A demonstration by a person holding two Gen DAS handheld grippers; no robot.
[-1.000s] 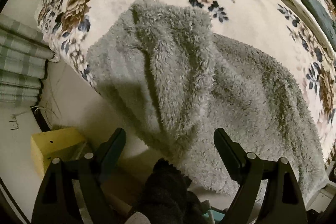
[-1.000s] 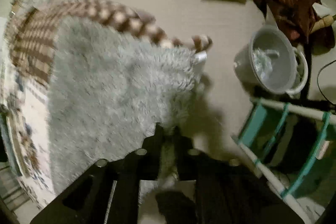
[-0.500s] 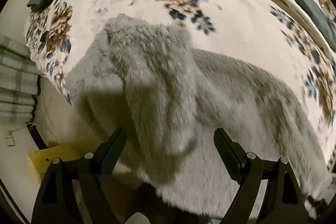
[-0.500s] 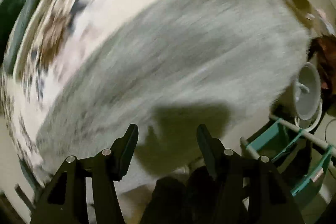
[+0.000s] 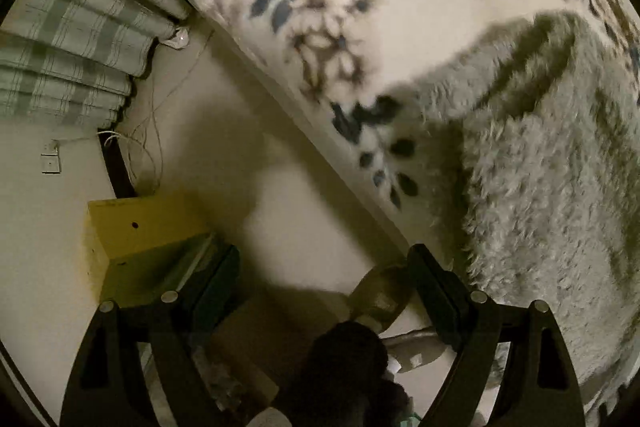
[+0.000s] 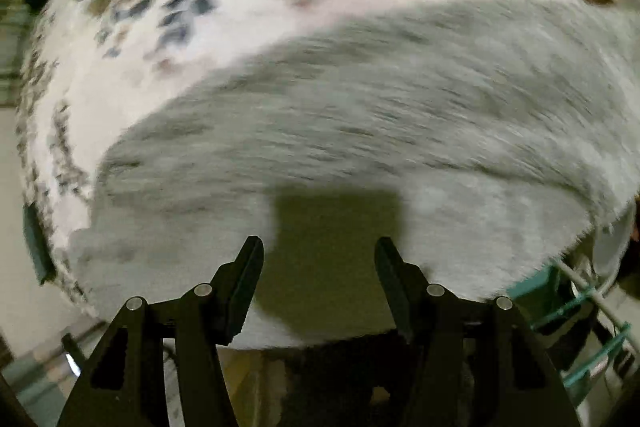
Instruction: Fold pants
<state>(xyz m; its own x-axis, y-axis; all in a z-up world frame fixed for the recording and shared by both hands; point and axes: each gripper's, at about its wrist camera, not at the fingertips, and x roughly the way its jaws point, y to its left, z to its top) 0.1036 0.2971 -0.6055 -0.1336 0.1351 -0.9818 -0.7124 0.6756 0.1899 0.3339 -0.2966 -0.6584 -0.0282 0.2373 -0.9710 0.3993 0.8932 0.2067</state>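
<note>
Left wrist view: the left gripper (image 5: 322, 265) is seen with jaws wide and nothing between them, over the floor (image 5: 280, 187) beside the bed edge. A second ago the pants (image 5: 540, 187) filled the middle of this view; they are now off to the right, so the camera has been swung away from the cloth. A yellow box (image 5: 136, 227) and a checked curtain (image 5: 80, 39) are visible at the left.

Right wrist view: the right gripper (image 6: 318, 253) is also seen with jaws wide and empty. One second ago those jaws were closed on a grey edge; by half a second ago the hold had been released. The pants (image 6: 360, 115) now lie spread across the floral blanket (image 6: 280, 7), the near edge hanging slightly over the bed side. Heavy blur is noted, so fold lines cannot be read.

Judgement: one fold has likely been laid down and let go. A fresh grip is probably needed before the next fold.
</note>
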